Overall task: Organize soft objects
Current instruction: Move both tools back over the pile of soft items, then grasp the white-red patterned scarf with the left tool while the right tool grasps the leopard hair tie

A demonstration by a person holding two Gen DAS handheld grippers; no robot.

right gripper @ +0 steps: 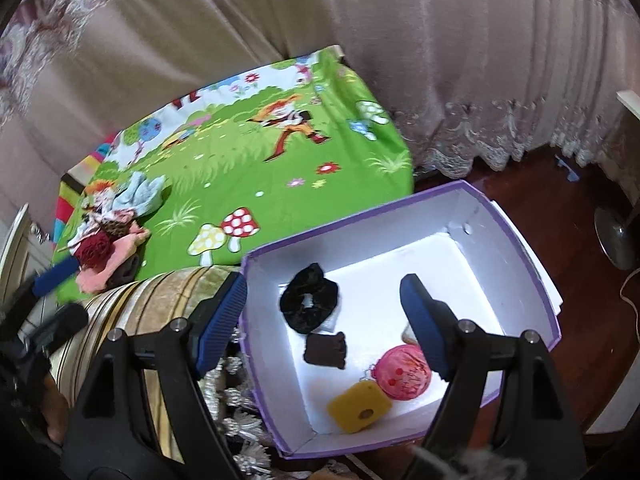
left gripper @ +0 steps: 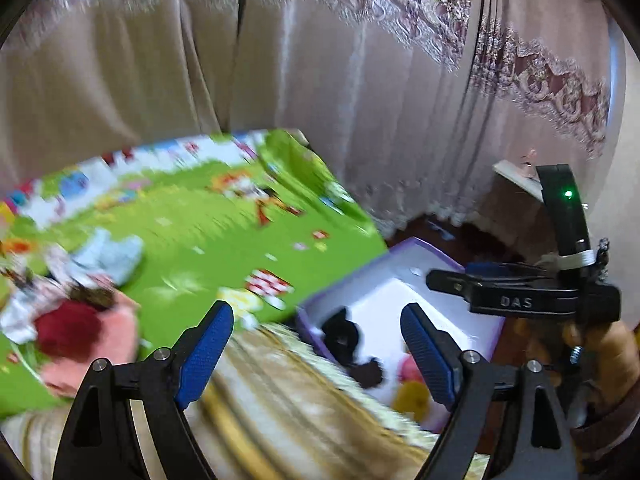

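A purple box with a white inside (right gripper: 460, 216) stands on the floor by the bed; it also shows in the left wrist view (left gripper: 440, 292). It holds a black scrunchie (right gripper: 310, 298), a dark brown cloth piece (right gripper: 325, 350), a pink round purse (right gripper: 404, 372) and a yellow sponge (right gripper: 358, 402). My right gripper (right gripper: 320, 320) is open and empty above the box. A pile of soft items (right gripper: 110, 232) lies on the green cartoon sheet (right gripper: 248, 160), blurred in the left wrist view (left gripper: 76, 312). My left gripper (left gripper: 316, 352) is open and empty above the bed edge.
A striped gold bedcover with tassels (right gripper: 152, 300) hangs at the bed's edge beside the box. Beige curtains (right gripper: 400, 40) hang behind the bed. The floor is dark wood (right gripper: 580, 300), with a fan base (right gripper: 616, 236) at the right.
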